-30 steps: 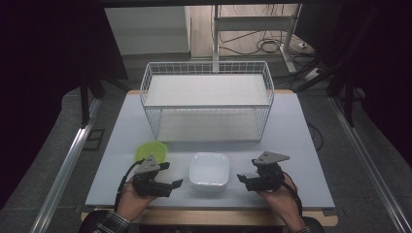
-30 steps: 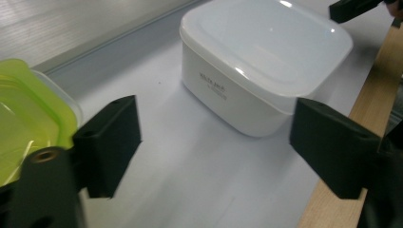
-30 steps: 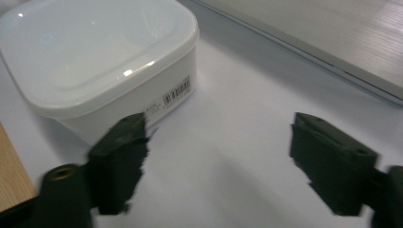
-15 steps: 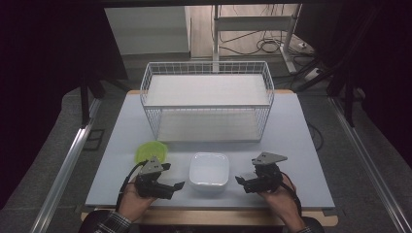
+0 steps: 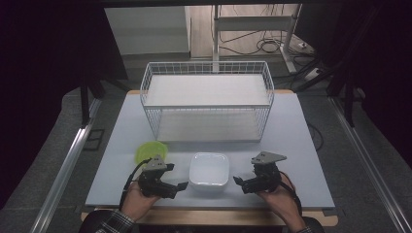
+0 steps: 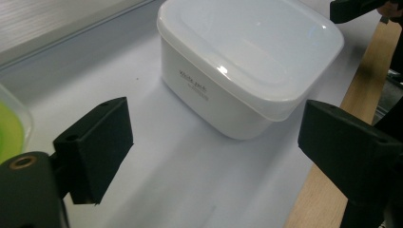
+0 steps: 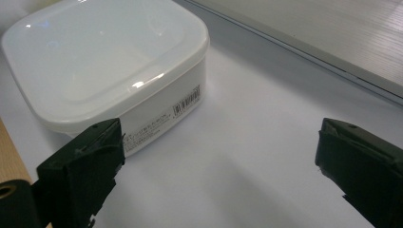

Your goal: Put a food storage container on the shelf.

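— Since a second ago, what has changed?

— Both pairs of jaws have just been opening and now stand wide, nothing between them. Otherwise the hands sit much as before at the near edge of the pale grey rectangular table [image 5: 301, 141].

— Start with the big things.

— That table takes most of the high view, with a strip of bare wood along its near edge. At its far side stands the white wire-mesh basket with its flat shelf [image 5: 208, 104], well apart from both hands. Bare tabletop runs between the basket's front and the things near the person.

— And the container?

— The white square plastic box with its snapped-on translucent lid [image 5: 209, 169] sits near the front edge, midway between the two grippers. The left gripper [image 5: 178, 186] points at it from the left, the right gripper [image 5: 238, 180] from the right; neither touches it.

— Anything crowding it?

— A lime-green round plastic lid [image 5: 147, 151] lies just behind the left gripper, left of the box and apart from it. In the left gripper view its rim sits at the far left edge.
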Tool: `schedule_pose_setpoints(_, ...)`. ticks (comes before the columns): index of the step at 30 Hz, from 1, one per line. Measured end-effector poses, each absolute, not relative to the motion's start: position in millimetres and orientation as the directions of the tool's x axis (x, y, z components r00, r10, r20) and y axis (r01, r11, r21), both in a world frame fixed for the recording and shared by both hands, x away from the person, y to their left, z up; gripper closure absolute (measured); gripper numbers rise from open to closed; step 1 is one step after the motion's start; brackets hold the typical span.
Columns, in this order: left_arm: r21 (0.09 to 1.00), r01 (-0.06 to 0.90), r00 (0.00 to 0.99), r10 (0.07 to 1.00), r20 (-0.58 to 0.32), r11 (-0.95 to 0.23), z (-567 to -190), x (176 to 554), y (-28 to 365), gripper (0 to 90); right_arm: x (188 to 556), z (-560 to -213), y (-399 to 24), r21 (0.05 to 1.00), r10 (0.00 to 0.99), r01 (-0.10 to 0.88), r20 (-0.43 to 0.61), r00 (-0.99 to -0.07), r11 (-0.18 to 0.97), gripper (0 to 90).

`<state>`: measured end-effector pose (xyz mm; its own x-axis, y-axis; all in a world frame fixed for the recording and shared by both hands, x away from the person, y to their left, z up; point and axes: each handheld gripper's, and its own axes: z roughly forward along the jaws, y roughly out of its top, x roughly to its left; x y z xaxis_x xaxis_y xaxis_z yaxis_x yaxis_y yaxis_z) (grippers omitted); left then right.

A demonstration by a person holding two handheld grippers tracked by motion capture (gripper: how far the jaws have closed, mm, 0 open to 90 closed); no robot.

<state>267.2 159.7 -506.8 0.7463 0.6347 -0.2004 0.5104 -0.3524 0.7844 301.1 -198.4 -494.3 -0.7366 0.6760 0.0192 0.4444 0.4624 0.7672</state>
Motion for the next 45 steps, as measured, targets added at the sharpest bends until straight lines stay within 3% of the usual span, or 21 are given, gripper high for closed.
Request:
schedule_pose_setpoints(8, 0.792, 0.5, 0.756, 0.623, -0.202, -0.351, -498.7, 274.1, 147.4, 6.2, 298.6, -487.6, -187.6, 0.763, 0.661, 0.45, 0.04, -0.75, 0.464, 2.1)
schedule_pose_setpoints(14, 0.781, 0.52, 0.754, 0.616, -0.23, -0.346, -497.0, 281.5, 139.9, 8.1, 298.4, -487.3, -179.8, 0.741, 0.645, 0.471, 0.067, -0.761, 0.478, 5.0)
schedule_pose_setpoints(21, 0.758, 0.549, 0.747, 0.613, -0.257, -0.352, -500.9, 290.5, 129.7, 11.9, 300.7, -484.7, -169.9, 0.76, 0.618, 0.478, 0.13, -0.775, 0.44, 9.4)
schedule_pose_setpoints(30, 0.72, 0.611, 0.729, 0.588, -0.35, -0.329, -508.2, 305.2, 122.1, 8.6, 312.9, -492.8, -158.1, 0.722, 0.593, 0.557, 0.253, -0.765, 0.41, 12.7)
schedule_pose_setpoints(33, 0.701, 0.64, 0.721, 0.561, -0.407, -0.315, -511.5, 308.8, 121.6, 10.5, 317.2, -494.8, -157.0, 0.702, 0.578, 0.591, 0.308, -0.756, 0.398, 18.3)
schedule_pose_setpoints(36, 0.698, 0.641, 0.72, 0.565, -0.403, -0.32, -510.0, 307.4, 121.6, 11.1, 317.9, -494.6, -157.5, 0.683, 0.58, 0.618, 0.339, -0.741, 0.39, 22.4)
schedule_pose_setpoints(45, 0.706, 0.606, 0.725, 0.62, -0.3, -0.366, -497.8, 289.5, 117.8, 23.9, 306.5, -484.1, -162.2, 0.674, 0.628, 0.638, 0.322, -0.708, 0.373, 41.1)
